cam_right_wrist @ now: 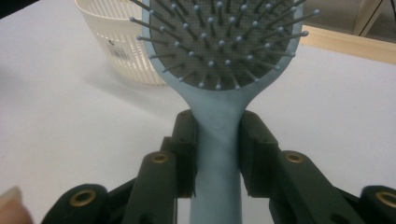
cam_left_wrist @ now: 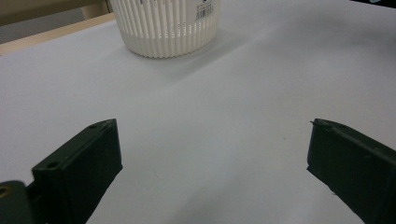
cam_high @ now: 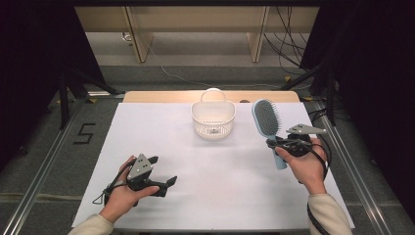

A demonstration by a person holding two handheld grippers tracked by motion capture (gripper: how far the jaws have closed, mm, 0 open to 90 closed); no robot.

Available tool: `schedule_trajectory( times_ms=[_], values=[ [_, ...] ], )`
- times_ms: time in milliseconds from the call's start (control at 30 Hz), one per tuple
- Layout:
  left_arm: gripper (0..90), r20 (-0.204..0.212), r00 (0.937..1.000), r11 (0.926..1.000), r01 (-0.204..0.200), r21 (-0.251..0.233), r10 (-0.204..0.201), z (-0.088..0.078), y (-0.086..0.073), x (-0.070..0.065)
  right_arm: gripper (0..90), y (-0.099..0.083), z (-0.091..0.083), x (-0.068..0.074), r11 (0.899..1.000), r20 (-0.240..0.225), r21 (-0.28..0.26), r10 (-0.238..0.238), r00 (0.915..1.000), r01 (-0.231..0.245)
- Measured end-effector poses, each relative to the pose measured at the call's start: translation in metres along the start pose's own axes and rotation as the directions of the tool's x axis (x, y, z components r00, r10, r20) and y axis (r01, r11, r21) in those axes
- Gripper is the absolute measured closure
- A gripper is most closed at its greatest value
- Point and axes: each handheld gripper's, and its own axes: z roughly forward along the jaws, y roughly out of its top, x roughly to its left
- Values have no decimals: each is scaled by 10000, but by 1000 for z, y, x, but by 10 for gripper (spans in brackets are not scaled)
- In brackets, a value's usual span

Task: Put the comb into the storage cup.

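The right gripper (cam_high: 283,145), at the right of the high view, is clamped on the neck of a blue hairbrush (cam_high: 266,120), whose bristled head points toward the top of the frame, just right of the white basket (cam_high: 213,119) at upper centre. In the right gripper view the jaws squeeze the handle right below the head, bristles facing the camera.

The left gripper (cam_high: 164,185), at lower left, rests with its jaws spread wide and nothing between them.

The handle looks smooth and tapered, so the brush may pivot or slide if swung quickly. If the basket is the goal, the long head could catch its rim or handle and tip it, since nothing steadies it.
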Motion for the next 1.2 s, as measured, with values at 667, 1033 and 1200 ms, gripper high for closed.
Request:
schedule_trajectory(
  times_ms=[667,1033,1200],
  values=[
    [23,14,10000,10000,-3,-5,3,0,0,0,705,3,-1,1,9985,131,-526,128,9998,-121],
    [23,27,10000,10000,15,-11,-15,1,0,-1,705,4,0,1,9968,218,-775,213,9995,-195],
    [24,16,10000,10000,-1,-7,1,1,0,0,705,5,0,2,9957,266,-898,236,9994,-211]
  ],
)
